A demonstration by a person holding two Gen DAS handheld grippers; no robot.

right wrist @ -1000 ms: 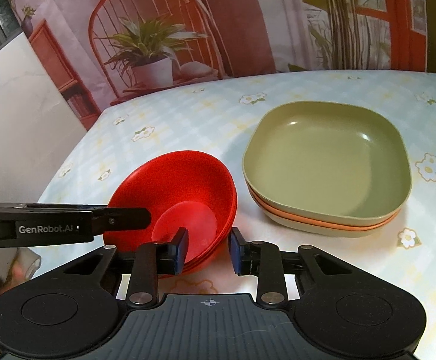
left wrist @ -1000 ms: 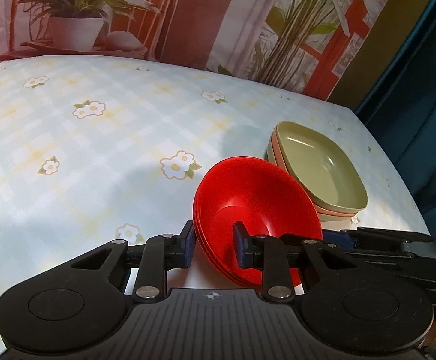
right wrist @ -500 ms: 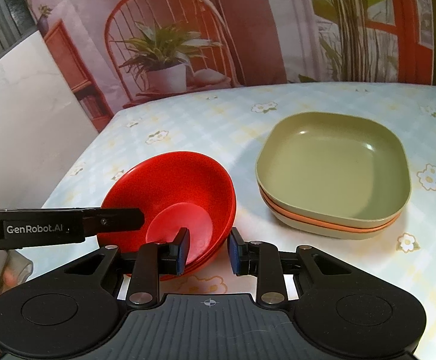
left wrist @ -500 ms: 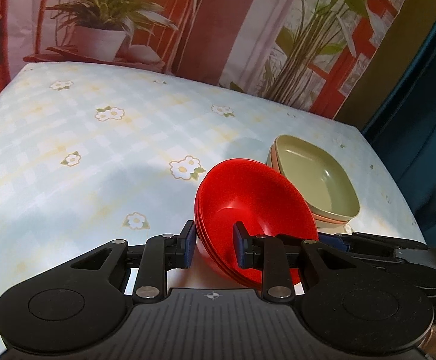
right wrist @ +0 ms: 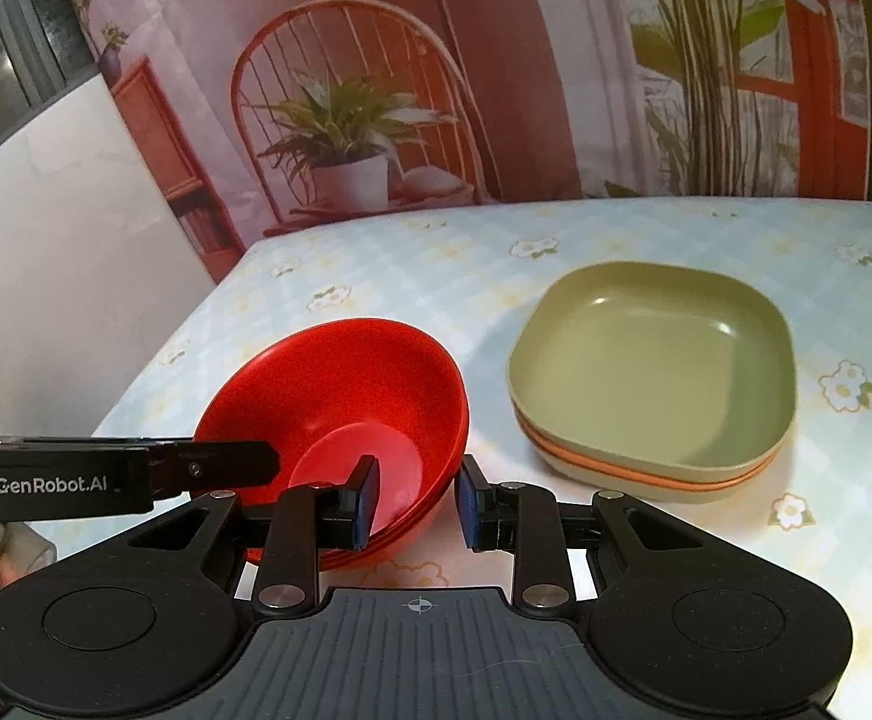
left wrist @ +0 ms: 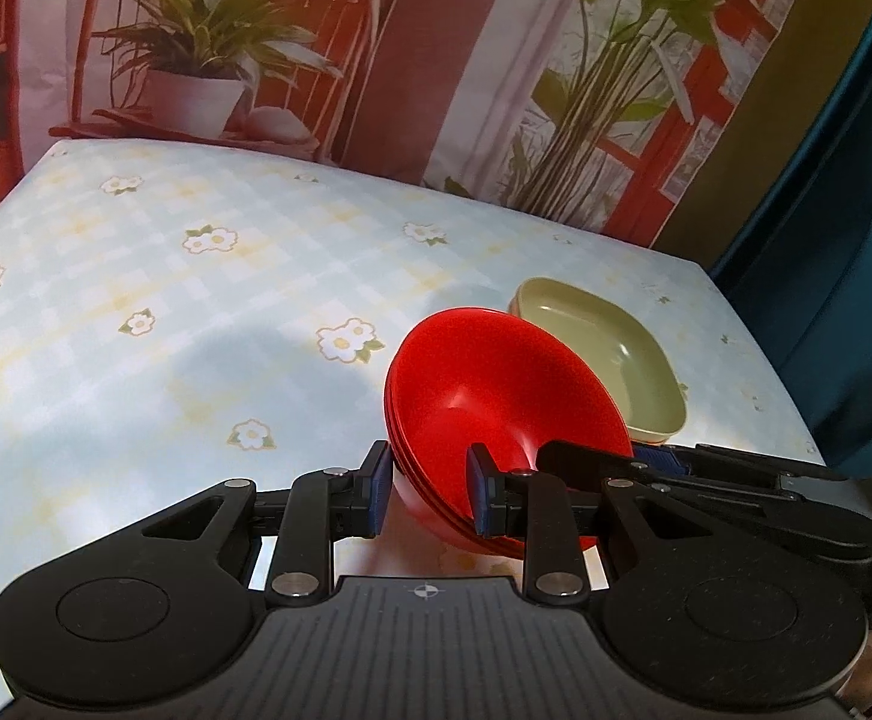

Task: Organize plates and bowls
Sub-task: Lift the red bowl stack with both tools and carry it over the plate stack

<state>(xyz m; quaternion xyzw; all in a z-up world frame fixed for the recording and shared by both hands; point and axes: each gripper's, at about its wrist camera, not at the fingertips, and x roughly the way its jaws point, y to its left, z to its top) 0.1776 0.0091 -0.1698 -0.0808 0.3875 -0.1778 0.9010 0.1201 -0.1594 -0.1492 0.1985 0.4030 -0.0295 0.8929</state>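
A stack of red bowls (left wrist: pixel 496 396) is held above the flowered table, its rim between the fingers of both grippers. My left gripper (left wrist: pixel 426 495) is shut on the near-left rim. My right gripper (right wrist: pixel 414 501) is shut on the near-right rim of the same red bowls (right wrist: pixel 345 396). A stack of square plates, green on top (right wrist: pixel 652 372), sits to the right of the bowls; it also shows in the left wrist view (left wrist: pixel 604 354), behind the bowls.
The table (left wrist: pixel 165 312) has a light checked cloth with flowers. A printed backdrop (left wrist: pixel 436 60) stands along its far edge. A teal curtain (left wrist: pixel 844 210) hangs at the right. A white wall (right wrist: pixel 45 276) is at the left of the right wrist view.
Both grippers have risen with the red bowls held between them. The plates and the table look farther below and smaller now.
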